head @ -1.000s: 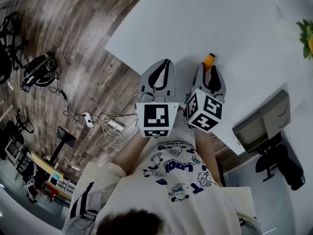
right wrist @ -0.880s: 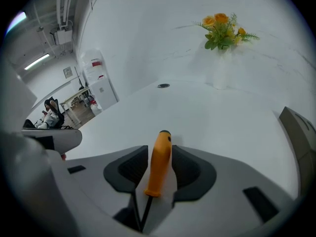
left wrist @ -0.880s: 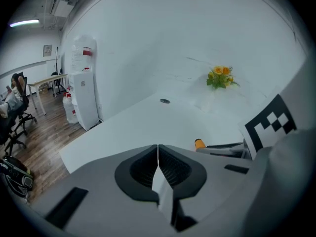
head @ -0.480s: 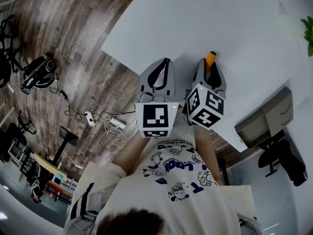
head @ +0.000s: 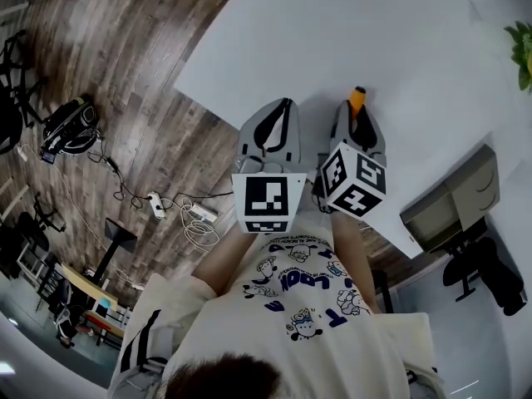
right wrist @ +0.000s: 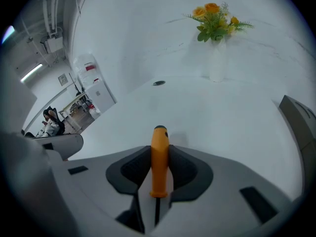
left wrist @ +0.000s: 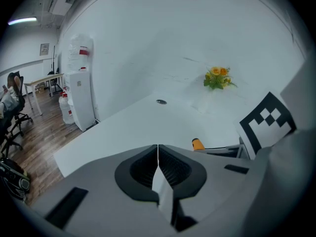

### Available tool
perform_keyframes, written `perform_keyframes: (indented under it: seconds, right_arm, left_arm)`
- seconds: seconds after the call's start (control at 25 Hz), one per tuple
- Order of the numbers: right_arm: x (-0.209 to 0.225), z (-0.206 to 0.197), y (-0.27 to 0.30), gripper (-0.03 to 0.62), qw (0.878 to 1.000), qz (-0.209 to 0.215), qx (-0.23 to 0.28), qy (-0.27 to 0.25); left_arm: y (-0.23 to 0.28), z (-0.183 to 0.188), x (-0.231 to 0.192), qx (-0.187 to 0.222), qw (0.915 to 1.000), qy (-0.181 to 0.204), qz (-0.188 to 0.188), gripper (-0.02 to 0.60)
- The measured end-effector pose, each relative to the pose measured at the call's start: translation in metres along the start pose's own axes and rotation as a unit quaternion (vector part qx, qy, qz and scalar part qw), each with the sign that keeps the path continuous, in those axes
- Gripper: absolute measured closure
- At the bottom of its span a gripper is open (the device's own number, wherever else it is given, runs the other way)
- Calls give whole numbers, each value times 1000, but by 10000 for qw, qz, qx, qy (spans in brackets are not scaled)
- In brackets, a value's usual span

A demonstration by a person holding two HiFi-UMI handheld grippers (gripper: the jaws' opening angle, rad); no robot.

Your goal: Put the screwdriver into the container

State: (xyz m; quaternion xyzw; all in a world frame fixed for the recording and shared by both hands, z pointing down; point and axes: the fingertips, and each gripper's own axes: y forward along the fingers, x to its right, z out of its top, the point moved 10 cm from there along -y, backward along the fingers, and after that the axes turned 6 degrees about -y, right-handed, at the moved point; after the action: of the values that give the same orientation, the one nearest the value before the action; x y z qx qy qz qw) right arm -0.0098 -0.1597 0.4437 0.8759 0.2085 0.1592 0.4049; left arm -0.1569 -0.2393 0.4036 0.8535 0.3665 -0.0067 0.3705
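An orange-handled screwdriver [right wrist: 159, 162] lies between the pads of my right gripper [right wrist: 159, 149], handle end pointing away from me. The jaws are closing and both pads touch the handle. In the head view the orange tip of the screwdriver [head: 357, 98] sticks out past my right gripper [head: 356, 121] over the white table [head: 399, 48]. My left gripper [head: 270, 125] hovers just to its left, shut with nothing between its jaws [left wrist: 158, 154]. A grey open box [head: 453, 199] stands at the right, beyond the table's corner.
A vase of yellow and orange flowers [right wrist: 215, 16] stands at the far side of the table. A small dark round object [right wrist: 158, 83] lies on the tabletop further back. Cables and a power strip [head: 179, 210] lie on the wooden floor to the left.
Both grippers stay over the same spot near the table's edge. The right gripper's marker cube has tilted slightly.
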Motion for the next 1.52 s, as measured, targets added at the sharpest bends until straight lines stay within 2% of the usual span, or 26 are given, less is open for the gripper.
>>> perform_keyframes:
  seconds: [0.36, 0.6, 1.16, 1.52]
  right_arm:
    - [2, 27, -28, 468, 9985, 119, 481, 225]
    - [5, 42, -48, 468, 9960, 27, 830, 340]
    - [14, 41, -83, 468, 9892, -413, 1231, 687]
    - [35, 27, -114, 468, 9801, -811, 1436, 1104]
  left_arm:
    - [-2, 21, 14, 225, 9993, 124, -282, 561]
    - [-5, 37, 25, 438, 9974, 282, -498, 561]
    - [-14, 57, 51, 674, 9886, 737, -1127, 561]
    - [-20, 56, 88, 660, 9782, 1084, -1643, 561]
